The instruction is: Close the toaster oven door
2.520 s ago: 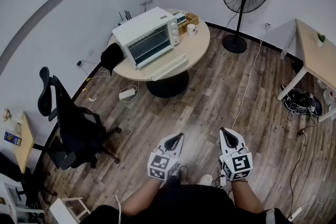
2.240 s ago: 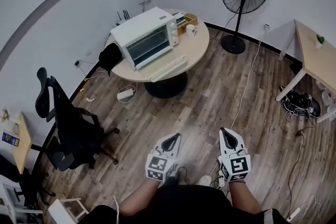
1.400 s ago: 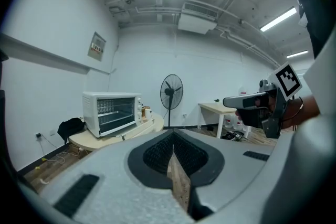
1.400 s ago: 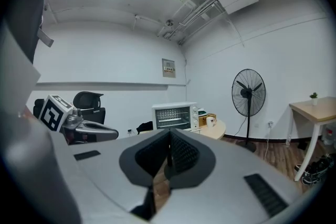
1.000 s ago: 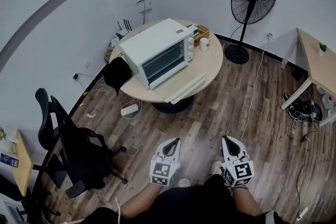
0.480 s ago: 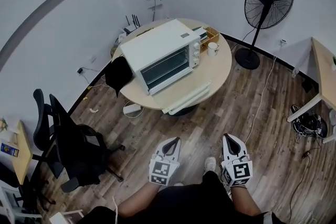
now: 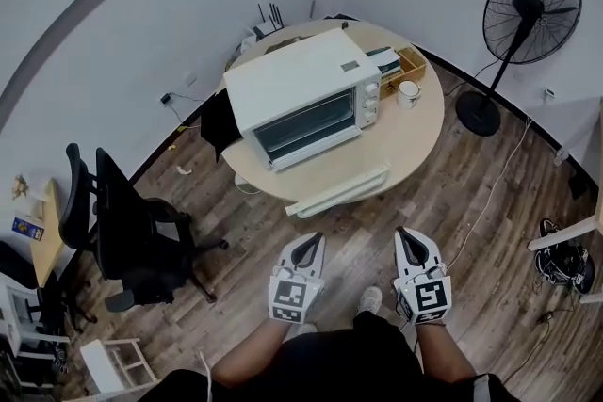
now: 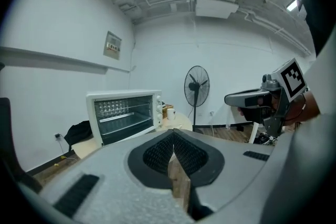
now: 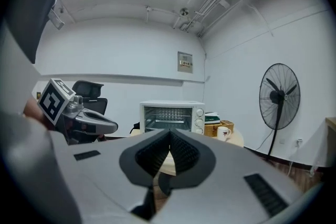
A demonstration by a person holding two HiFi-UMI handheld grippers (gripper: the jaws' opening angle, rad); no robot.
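A white toaster oven (image 7: 300, 88) stands on a round wooden table (image 7: 415, 136), some way ahead of both grippers. Its door (image 7: 340, 190) is folded down flat, the white handle edge near the table's front rim. The open cavity with its rack shows in the left gripper view (image 8: 123, 115) and the right gripper view (image 9: 170, 117). My left gripper (image 7: 312, 242) and right gripper (image 7: 408, 234) are held side by side over the floor. Both are shut and hold nothing. Their jaws meet in the left gripper view (image 8: 173, 136) and the right gripper view (image 9: 169, 137).
A white mug (image 7: 409, 92) and a wooden box (image 7: 409, 62) sit on the table right of the oven. A black bag (image 7: 217, 120) hangs at its left. A standing fan (image 7: 528, 7) is at the right, an office chair (image 7: 132, 231) at the left. Cables run across the floor.
The table and oven have come nearer and lower in the head view as the person walks toward them. Both grippers stay shut and side by side.
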